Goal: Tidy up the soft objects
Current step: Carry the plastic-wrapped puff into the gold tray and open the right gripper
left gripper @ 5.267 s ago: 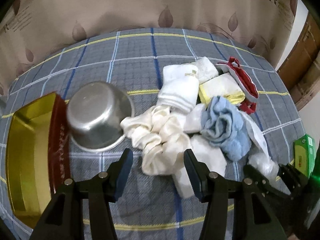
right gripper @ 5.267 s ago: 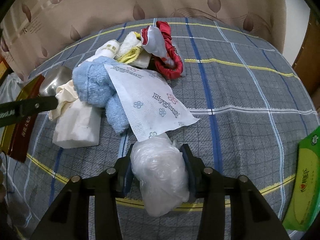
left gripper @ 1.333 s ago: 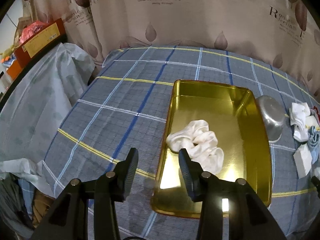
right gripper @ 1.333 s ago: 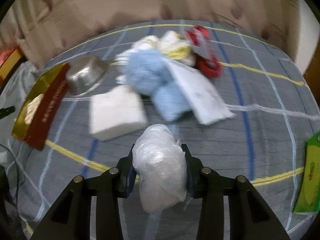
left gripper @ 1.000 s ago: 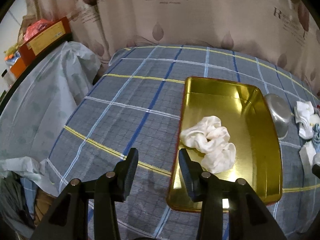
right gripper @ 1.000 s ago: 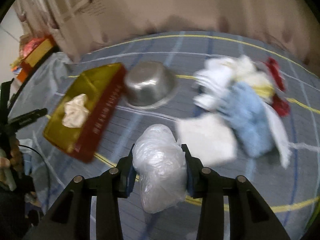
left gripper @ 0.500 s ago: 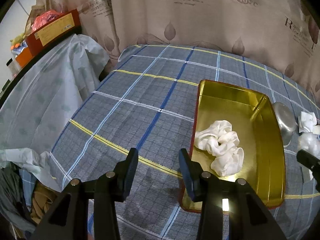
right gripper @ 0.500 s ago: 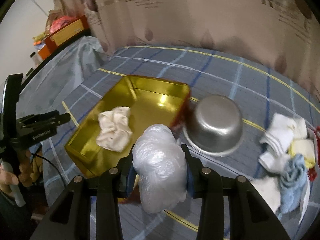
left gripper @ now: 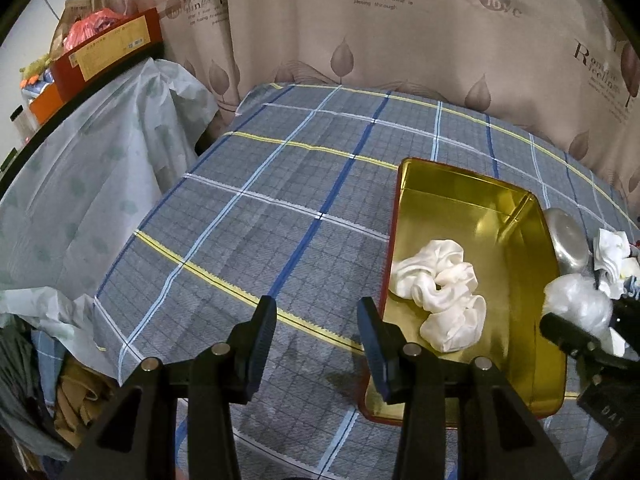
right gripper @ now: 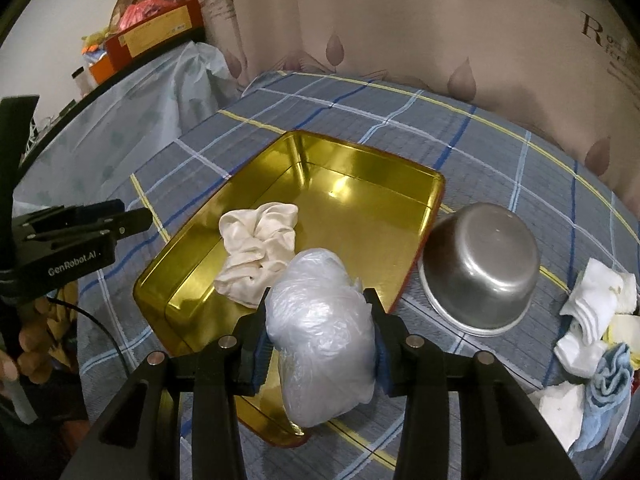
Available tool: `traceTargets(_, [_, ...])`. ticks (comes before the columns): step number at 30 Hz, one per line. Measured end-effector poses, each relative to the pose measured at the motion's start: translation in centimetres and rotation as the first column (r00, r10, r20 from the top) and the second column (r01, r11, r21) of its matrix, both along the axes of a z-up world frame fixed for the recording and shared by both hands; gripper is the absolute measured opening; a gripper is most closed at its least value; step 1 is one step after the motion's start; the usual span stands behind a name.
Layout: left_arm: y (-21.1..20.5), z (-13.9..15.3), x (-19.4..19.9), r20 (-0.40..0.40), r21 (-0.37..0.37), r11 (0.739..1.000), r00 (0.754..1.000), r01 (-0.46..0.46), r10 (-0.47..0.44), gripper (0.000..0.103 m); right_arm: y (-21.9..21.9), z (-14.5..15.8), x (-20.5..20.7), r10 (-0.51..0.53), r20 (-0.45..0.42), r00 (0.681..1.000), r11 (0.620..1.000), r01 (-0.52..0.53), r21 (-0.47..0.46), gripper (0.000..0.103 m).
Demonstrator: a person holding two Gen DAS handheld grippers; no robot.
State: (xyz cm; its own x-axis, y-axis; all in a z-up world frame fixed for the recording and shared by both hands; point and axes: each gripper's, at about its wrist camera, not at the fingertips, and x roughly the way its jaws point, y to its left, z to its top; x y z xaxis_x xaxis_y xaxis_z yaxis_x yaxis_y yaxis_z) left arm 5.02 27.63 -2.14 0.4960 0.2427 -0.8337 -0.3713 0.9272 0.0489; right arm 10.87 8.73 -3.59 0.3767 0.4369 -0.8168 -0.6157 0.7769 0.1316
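Note:
A crumpled clear plastic bag is pinched between the pads of my right gripper, held over the near edge of the gold tin tray. The same bag shows at the right of the left wrist view, beside the tray. A cream scrunchie lies inside the tray. My left gripper is open with nothing between its fingers, hovering over the checked cloth just left of the tray. It appears at the left in the right wrist view.
An upturned steel bowl stands right of the tray. Beyond it lie white socks, a blue cloth and other soft items. A plastic-covered heap and boxes stand off the bed's left edge. A curtain hangs behind.
My right gripper has swung left with the bag, from over the pile to the tray's near edge. The left gripper has barely shifted, with the tray sliding a little right in its view.

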Motion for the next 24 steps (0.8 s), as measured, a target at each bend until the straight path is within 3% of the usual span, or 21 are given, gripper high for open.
traceTargets(5, [0.0, 0.0, 0.0, -0.004, 0.000, 1.000, 1.000, 0.001, -0.001, 0.043, 0.7, -0.4, -0.2, 0.021, -0.005, 1.000, 1.000, -0.021, -0.001, 0.046])
traceTargets(9, [-0.1, -0.1, 0.1, -0.005, -0.001, 1.000, 1.000, 0.005, -0.005, 0.043, 1.1, -0.1, -0.6, 0.039, 0.019, 0.999, 0.999, -0.039, 0.013, 0.068])
traceTargets(16, [-0.2, -0.1, 0.1, -0.005, -0.001, 1.000, 1.000, 0.009, -0.009, 0.043, 0.1, 0.9, -1.2, 0.028, 0.051, 0.998, 0.999, -0.030, 0.046, 0.068])
traceTargets(24, [-0.9, -0.2, 0.3, -0.008, 0.009, 1.000, 1.000, 0.019, -0.019, 0.043, -4.9, 1.2, -1.3, -0.078, 0.052, 0.996, 0.995, 0.074, 0.068, 0.068])
